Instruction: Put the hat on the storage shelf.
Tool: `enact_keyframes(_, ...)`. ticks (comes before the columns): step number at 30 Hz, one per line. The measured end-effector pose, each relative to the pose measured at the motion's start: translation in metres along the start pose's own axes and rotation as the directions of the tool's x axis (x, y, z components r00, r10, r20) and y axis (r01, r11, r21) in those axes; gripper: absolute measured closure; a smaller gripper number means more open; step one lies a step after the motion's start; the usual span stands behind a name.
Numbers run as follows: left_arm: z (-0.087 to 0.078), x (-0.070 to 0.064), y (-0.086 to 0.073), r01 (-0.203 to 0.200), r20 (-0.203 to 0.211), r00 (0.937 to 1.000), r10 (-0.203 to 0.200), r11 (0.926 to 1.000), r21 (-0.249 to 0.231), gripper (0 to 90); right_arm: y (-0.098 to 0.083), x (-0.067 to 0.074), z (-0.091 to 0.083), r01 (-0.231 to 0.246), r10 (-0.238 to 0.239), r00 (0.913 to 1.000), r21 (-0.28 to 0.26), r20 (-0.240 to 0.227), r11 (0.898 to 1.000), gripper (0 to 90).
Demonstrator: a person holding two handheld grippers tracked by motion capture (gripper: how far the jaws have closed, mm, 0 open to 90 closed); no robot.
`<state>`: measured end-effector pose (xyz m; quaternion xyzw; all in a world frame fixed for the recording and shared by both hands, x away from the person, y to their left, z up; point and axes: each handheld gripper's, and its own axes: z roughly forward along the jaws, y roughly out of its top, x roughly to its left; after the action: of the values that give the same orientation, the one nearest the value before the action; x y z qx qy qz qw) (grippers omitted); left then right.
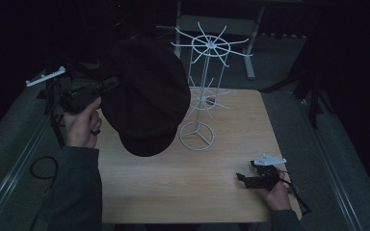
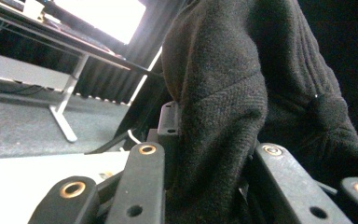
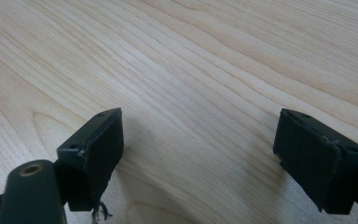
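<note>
Your left hand-held gripper [image 1: 107,85] is clamped on the cap [image 1: 144,96], held up just left of the rack [image 1: 207,86]. Lift its crown over a top prong and lower gently. Your right hand-held gripper [image 1: 246,172] rests wide apart on the bench [image 1: 183,187]; steady the rack's base if it tips.

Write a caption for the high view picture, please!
Left claw holds a black cap up beside the white rack; right claw rests open on the table.

Matt woollen-looking cap [image 1: 144,103], pale smooth wood table [image 1: 221,192], seemingly white-coated wire rack [image 1: 207,72]
</note>
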<state>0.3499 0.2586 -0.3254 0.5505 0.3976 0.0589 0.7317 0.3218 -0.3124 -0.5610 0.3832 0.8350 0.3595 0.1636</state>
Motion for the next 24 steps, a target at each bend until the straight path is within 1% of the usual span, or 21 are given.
enact_keyframes(3, 0.001, -0.002, 0.001, 0.003, 0.011, 0.9999, -0.003, 1.0, -0.003, 74.3, 0.0, 0.0, 0.0, 0.0, 0.0, 1.0, 0.0, 0.0, 1.0, 15.9)
enact_keyframes(8, 0.004, -0.007, 0.005, -0.01, 0.018, 0.9998, 0.01, 0.9999, 0.0, 74.3, 0.0, 0.0, 0.0, 0.0, 0.0, 1.0, 0.0, 0.0, 1.0, 15.9)
enact_keyframes(13, 0.008, -0.011, 0.007, -0.01, 0.031, 0.9995, 0.01, 0.9999, 0.001, 74.3, 0.0, 0.0, 0.0, 0.0, 0.0, 1.0, 0.0, 0.0, 1.0, 15.9)
enact_keyframes(18, 0.012, -0.011, 0.007, 0.005, 0.052, 0.9986, -0.005, 1.0, -0.006, 74.3, 0.0, 0.0, 0.0, -0.001, 0.001, 1.0, 0.0, 0.0, 1.0, 15.9)
enact_keyframes(21, 0.013, -0.013, 0.008, 0.006, 0.053, 0.9986, -0.006, 1.0, -0.006, 74.3, 0.0, 0.0, 0.0, -0.001, 0.001, 1.0, 0.001, 0.0, 1.0, 15.9)
enact_keyframes(24, 0.015, -0.015, 0.01, -0.006, 0.046, 0.9989, 0.006, 1.0, -0.003, 74.2, 0.0, 0.0, 0.0, 0.0, 0.0, 1.0, 0.001, -0.001, 1.0, 15.9)
